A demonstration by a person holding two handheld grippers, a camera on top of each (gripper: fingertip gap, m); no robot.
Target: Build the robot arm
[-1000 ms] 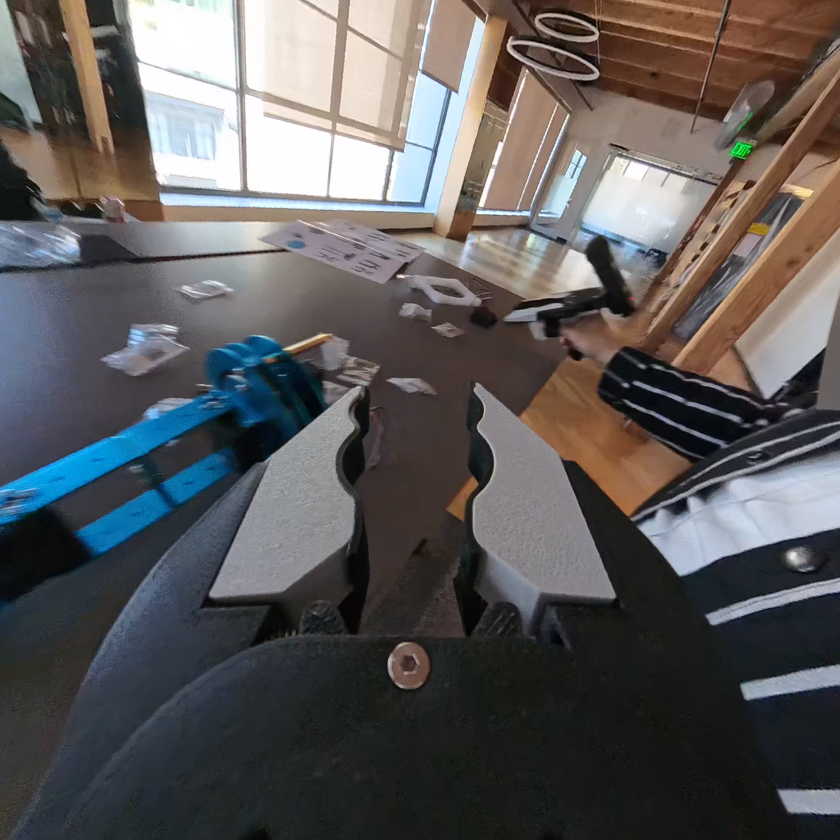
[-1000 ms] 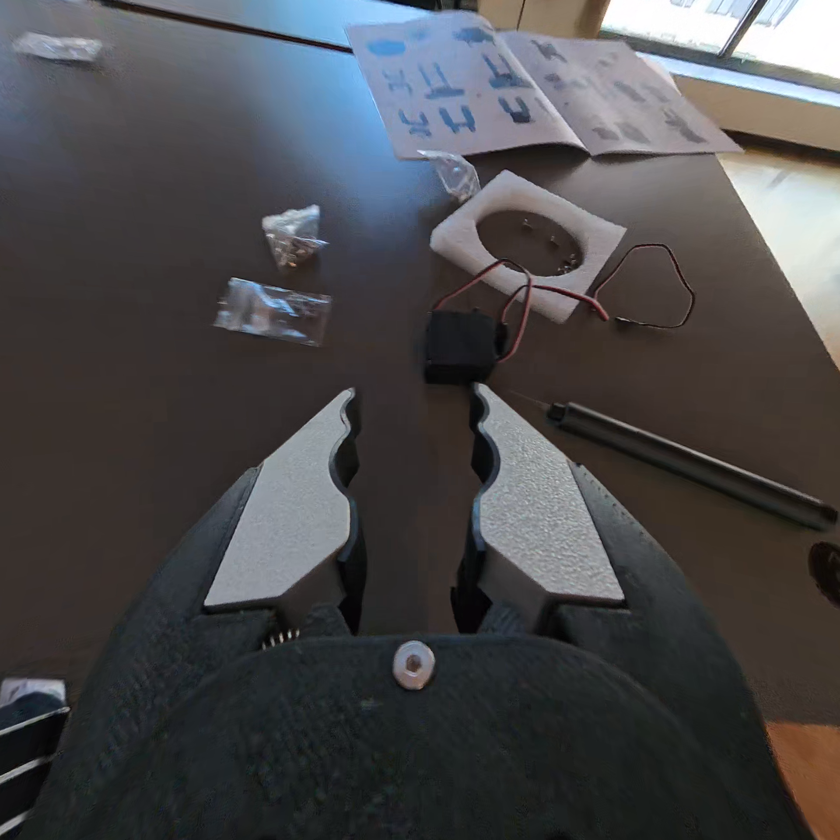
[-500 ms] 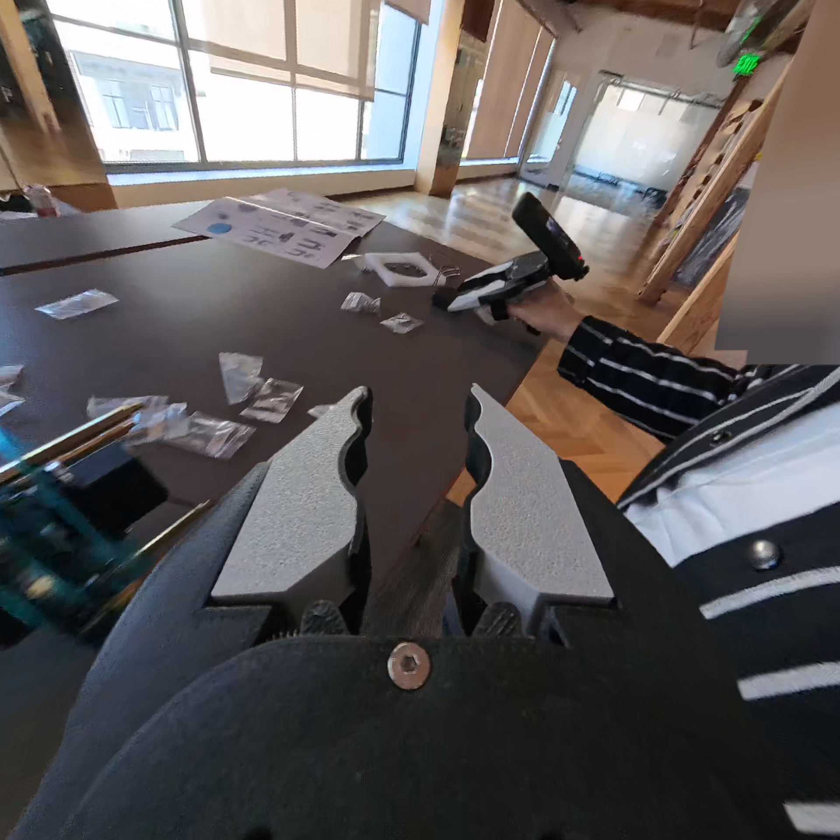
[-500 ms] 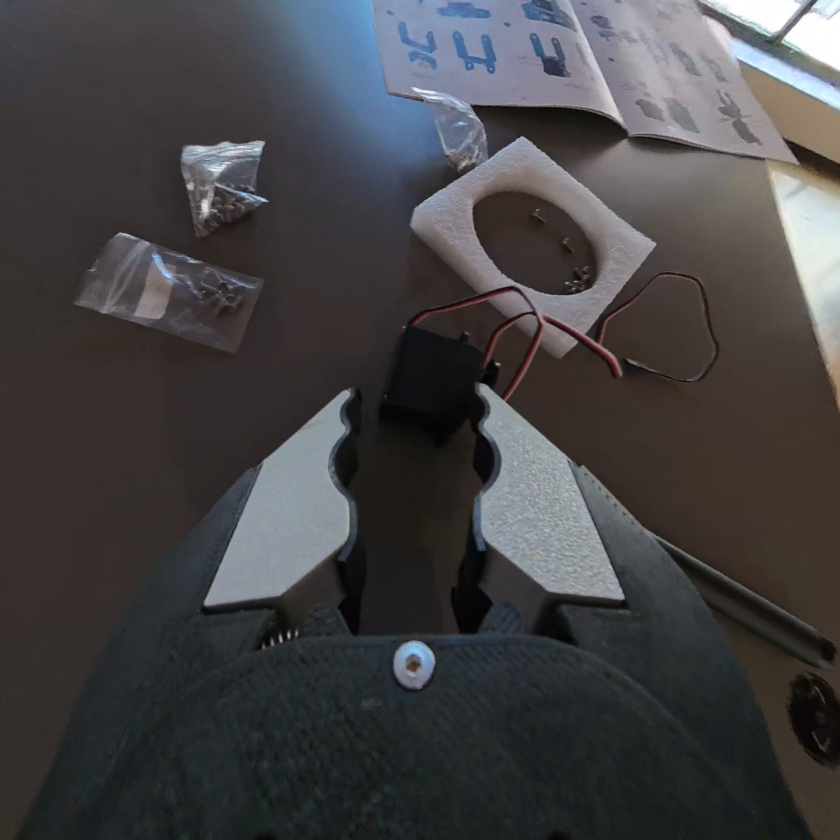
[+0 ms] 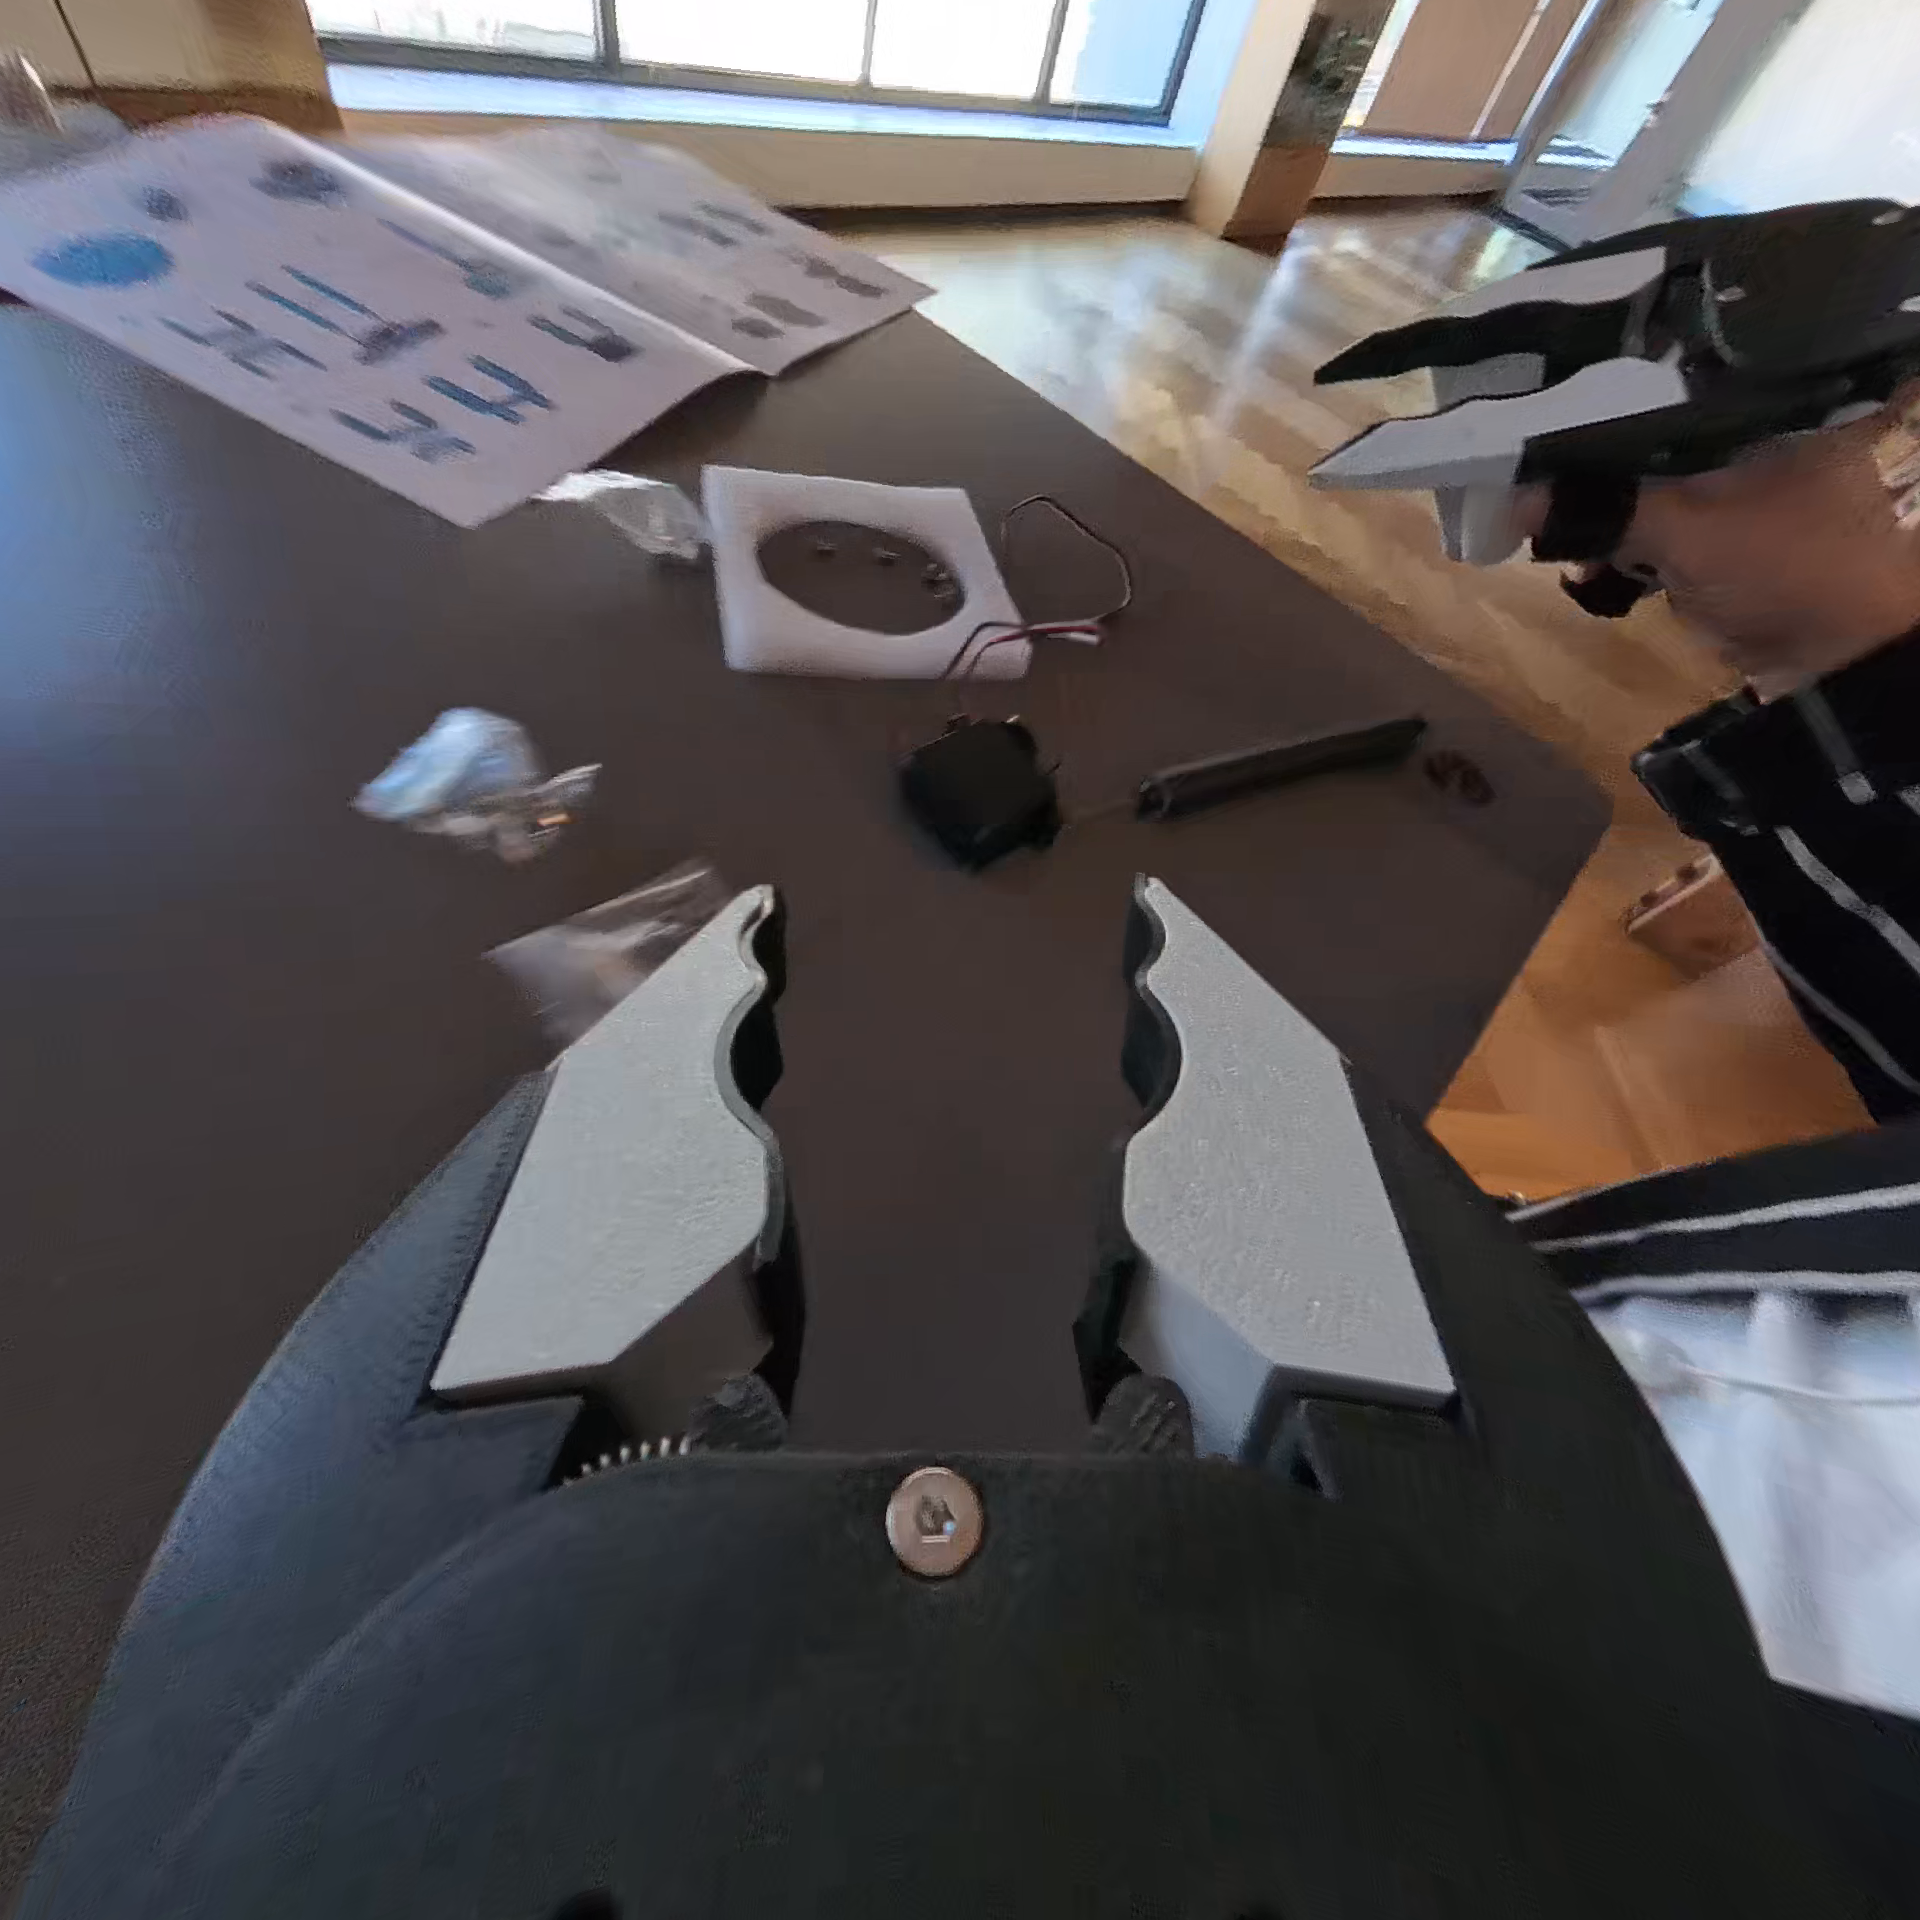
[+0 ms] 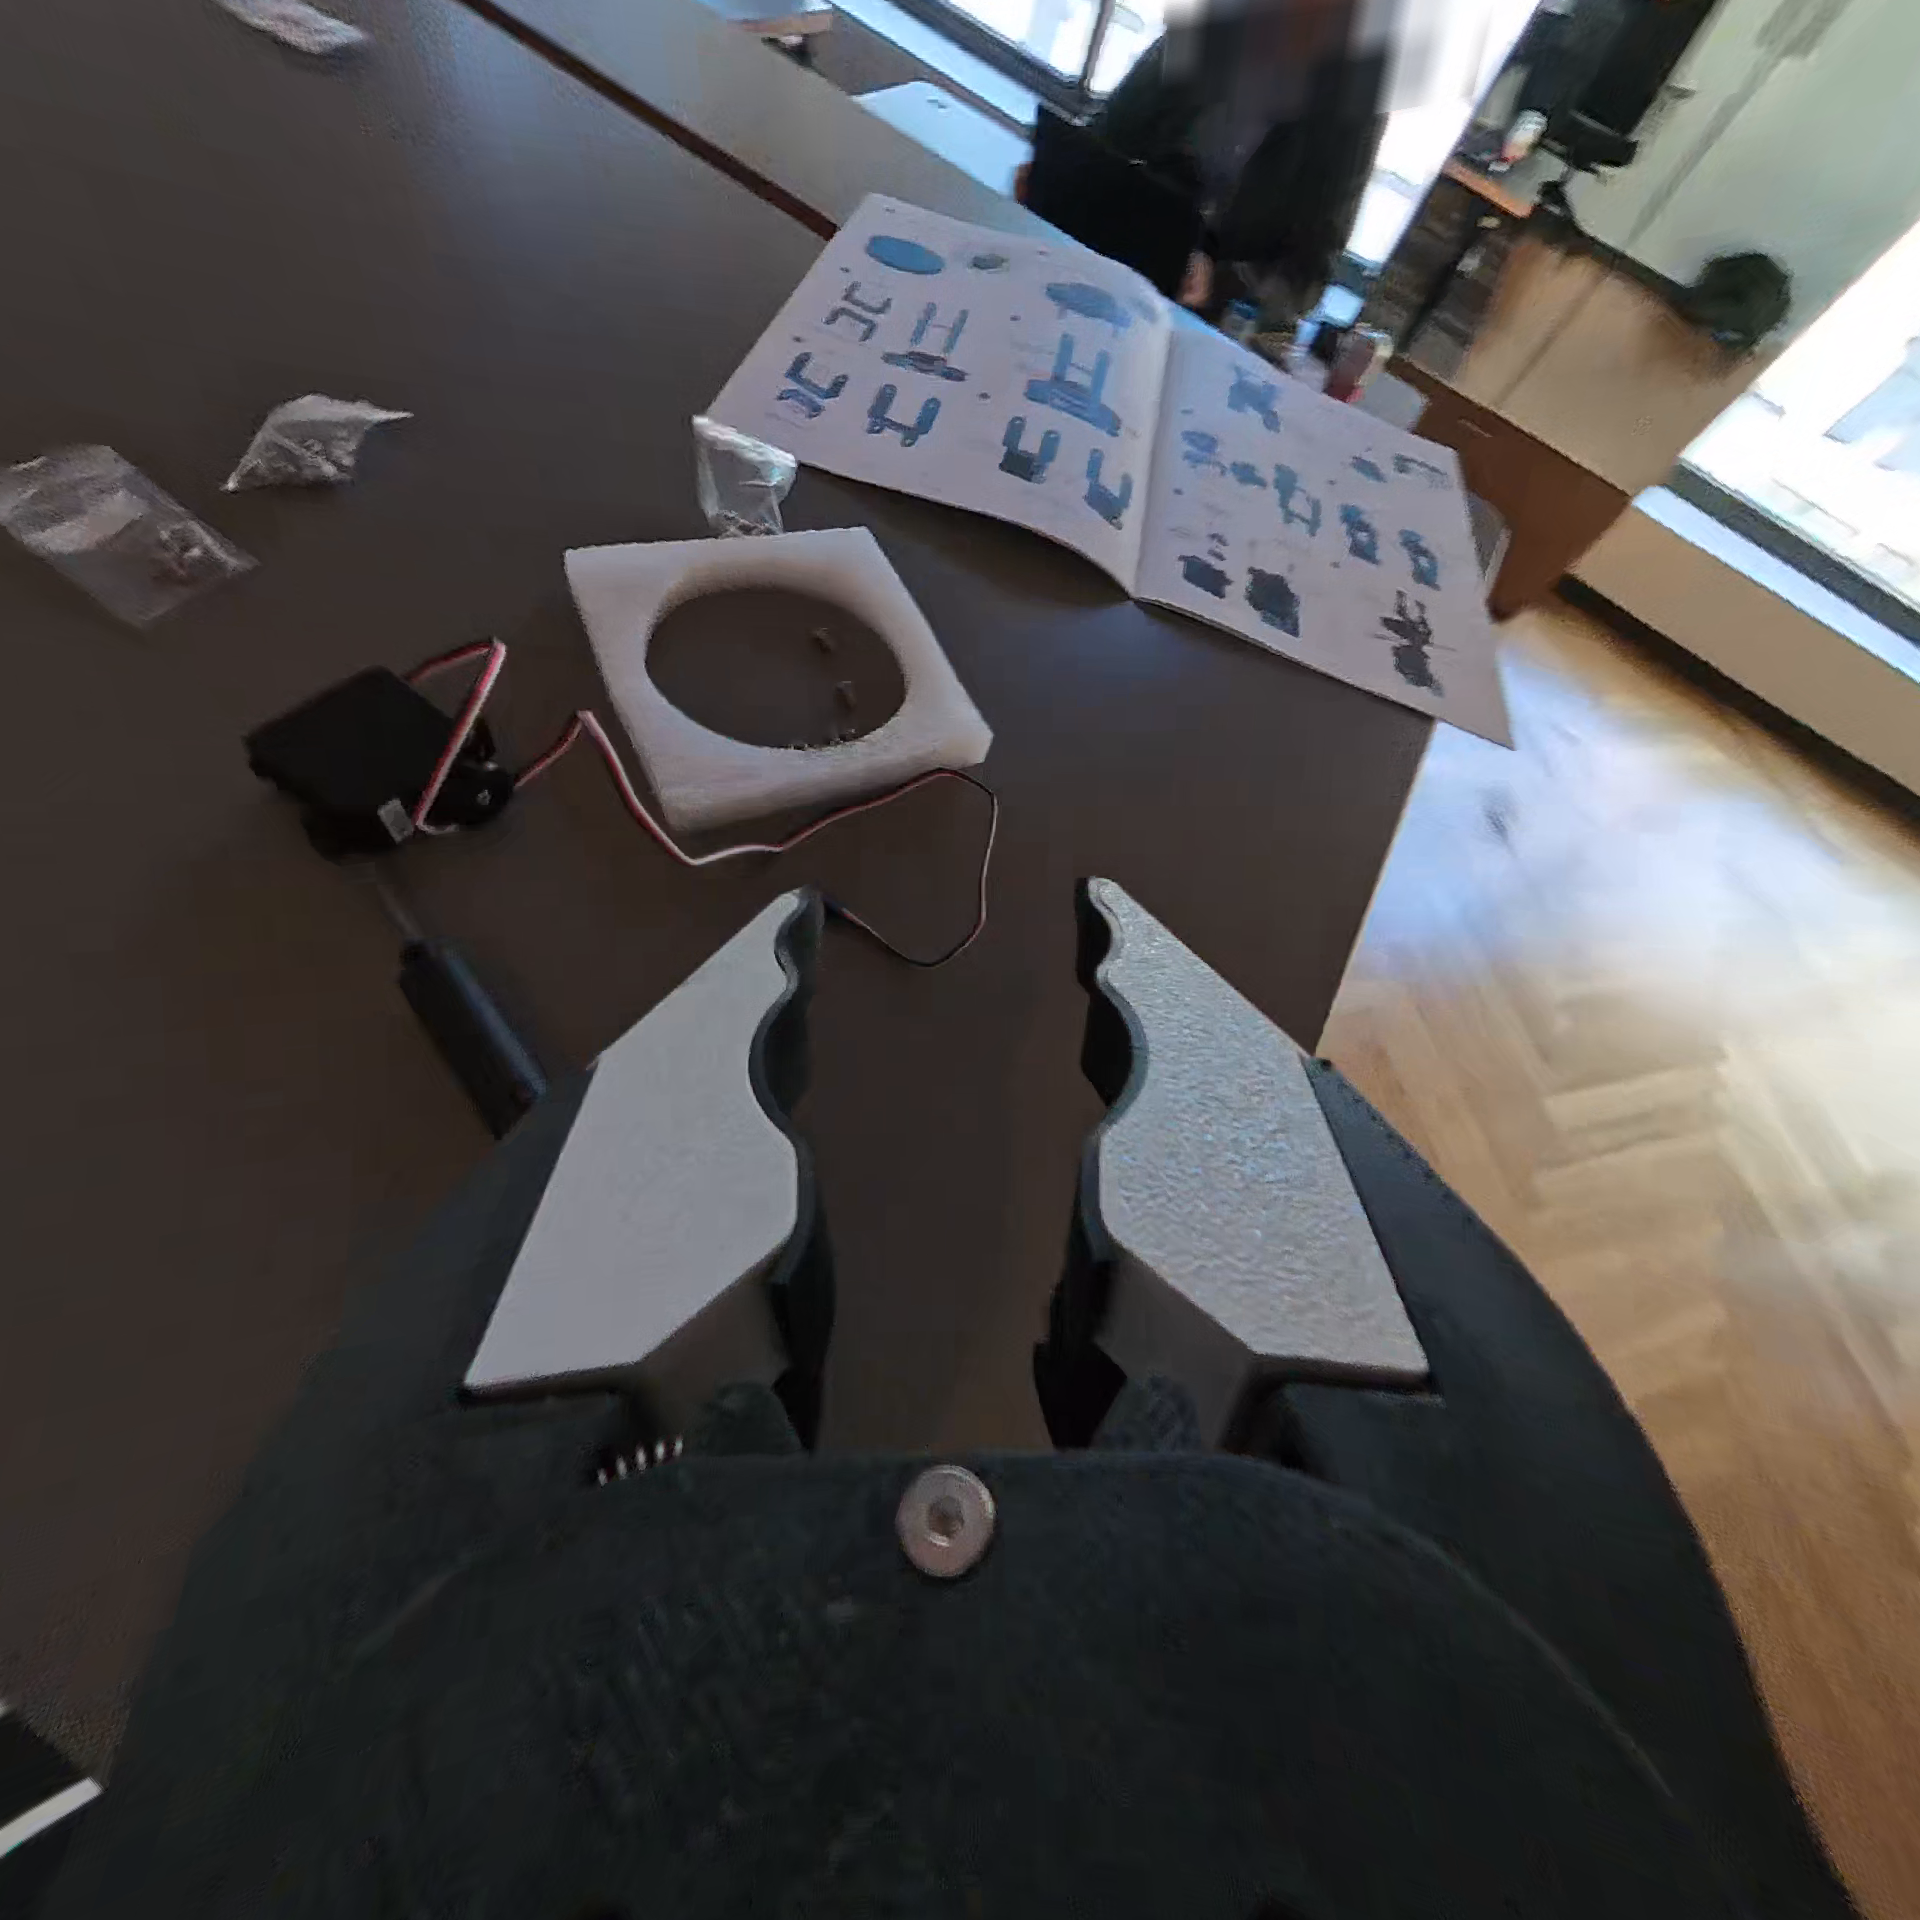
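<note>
My left gripper (image 5: 954,904) is open and empty above the dark table (image 5: 208,1039). A small black servo motor (image 5: 977,790) with red, white and black wires lies just beyond its fingertips. My right gripper (image 6: 945,899) is open and empty, raised above the table's right end; it also shows in the left wrist view (image 5: 1382,416) at the upper right. In the right wrist view the servo (image 6: 364,758) lies to the left, and its wire (image 6: 935,883) loops under the fingertips. A black screwdriver (image 6: 468,1029) lies left of the left finger (image 6: 665,1164).
A white foam square with a round hole (image 6: 769,675) lies beyond the servo. An open instruction booklet (image 6: 1122,457) lies behind it. Clear bags of small parts (image 5: 468,779) (image 6: 114,530) lie to the left. The table edge and wooden floor (image 6: 1610,1039) are at the right. A person (image 6: 1247,135) stands far back. The black screwdriver (image 6: 468,1029) is about 11 centimeters from my right fingertips and 15 centimeters from my left. It is also in sight in the left wrist view (image 5: 1201,780).
My left gripper swung right from the blue assembly toward the servo, and its jaws opened wider. My right gripper pulled back and up from the servo, still open.
</note>
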